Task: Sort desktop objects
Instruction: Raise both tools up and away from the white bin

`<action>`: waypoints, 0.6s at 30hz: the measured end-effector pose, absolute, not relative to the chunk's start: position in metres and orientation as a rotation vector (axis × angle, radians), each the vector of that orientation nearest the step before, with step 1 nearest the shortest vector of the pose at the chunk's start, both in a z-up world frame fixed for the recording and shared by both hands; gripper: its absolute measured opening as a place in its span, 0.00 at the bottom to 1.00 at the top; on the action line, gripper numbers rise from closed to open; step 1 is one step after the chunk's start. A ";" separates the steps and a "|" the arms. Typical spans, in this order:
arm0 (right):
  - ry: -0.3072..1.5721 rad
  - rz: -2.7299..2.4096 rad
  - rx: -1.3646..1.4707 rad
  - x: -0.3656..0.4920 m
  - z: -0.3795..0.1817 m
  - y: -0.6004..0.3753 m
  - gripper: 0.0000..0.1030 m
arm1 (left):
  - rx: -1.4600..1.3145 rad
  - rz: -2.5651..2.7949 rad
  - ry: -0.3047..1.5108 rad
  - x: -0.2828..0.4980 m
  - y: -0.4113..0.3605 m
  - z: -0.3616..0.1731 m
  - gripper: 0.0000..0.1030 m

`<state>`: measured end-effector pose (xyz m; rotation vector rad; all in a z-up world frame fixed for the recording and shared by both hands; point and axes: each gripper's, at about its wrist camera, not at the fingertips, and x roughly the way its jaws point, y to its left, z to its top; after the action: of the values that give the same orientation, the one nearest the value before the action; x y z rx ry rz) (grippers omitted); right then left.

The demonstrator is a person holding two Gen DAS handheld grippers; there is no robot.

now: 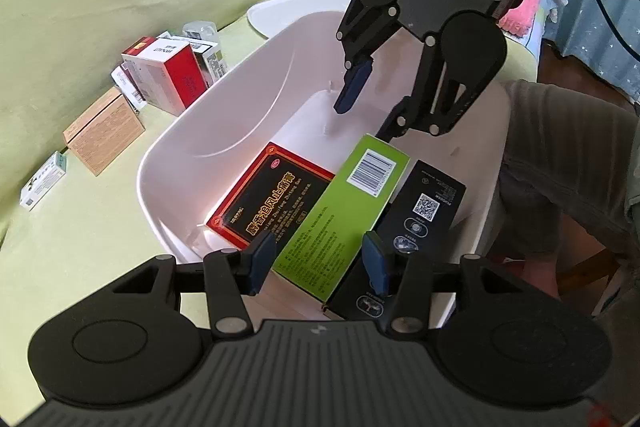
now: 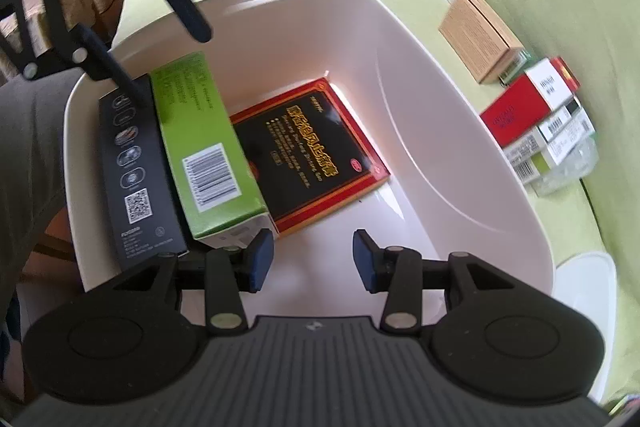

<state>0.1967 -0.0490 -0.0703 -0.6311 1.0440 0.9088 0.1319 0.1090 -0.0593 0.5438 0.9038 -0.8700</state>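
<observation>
A white bin (image 1: 160, 163) (image 2: 420, 107) on the green cloth holds a red-and-black box (image 1: 276, 199) (image 2: 308, 155) lying flat. A black box (image 1: 424, 211) (image 2: 136, 163) lies at the bin's other side. A green box (image 1: 340, 215) (image 2: 204, 139) leans between these two. My left gripper (image 1: 319, 263) (image 2: 168, 59) is open at the bin's near rim, its fingers on either side of the green box's end. My right gripper (image 1: 372, 111) (image 2: 314, 259) hangs open and empty over the bin's far half.
Outside the bin on the cloth lie a tan box (image 1: 104, 131) (image 2: 480, 35), a red-and-white box (image 1: 168, 75) (image 2: 520, 107) among several small cartons, and a small white box (image 1: 42, 185). The bin's lid (image 1: 280, 7) (image 2: 584, 275) lies behind it. A person's leg (image 1: 560, 167) is beside the bin.
</observation>
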 end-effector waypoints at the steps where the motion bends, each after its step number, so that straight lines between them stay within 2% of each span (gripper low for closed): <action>1: 1.043 0.905 -0.618 0.197 -0.070 -0.050 0.38 | 0.543 -0.872 0.903 0.132 0.109 -0.060 0.51; 9: 1.047 0.890 -0.585 0.193 -0.069 -0.054 0.38 | 0.532 -0.865 0.901 0.130 0.105 -0.059 0.51; 18: 0.999 0.728 -0.319 0.181 -0.032 -0.092 0.54 | 0.450 -0.734 0.904 0.118 0.103 -0.044 0.52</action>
<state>0.1812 -0.0922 -0.0323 -0.3194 0.9992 0.7279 0.1183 0.1031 -0.0441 0.4496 0.9043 -0.7337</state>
